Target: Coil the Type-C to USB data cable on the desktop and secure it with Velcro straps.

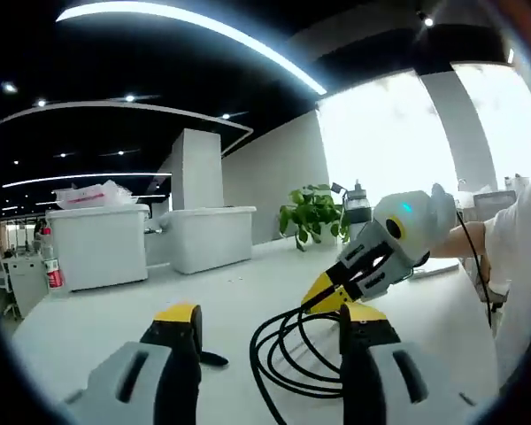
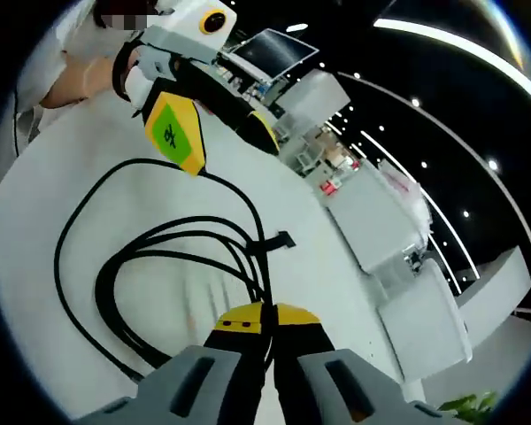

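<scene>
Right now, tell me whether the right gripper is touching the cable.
Touching. In the right gripper view, the right gripper has its yellow-tipped fingers closed together on the black cable, whose strands run straight down into them.

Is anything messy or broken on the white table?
Nothing looks broken or spilled. The black cable lies in loose, uneven loops on the white table, one strand swinging out wider than the rest. The right gripper pinches the bundle where a small black strap tab sticks out. The left gripper stands open.
</scene>
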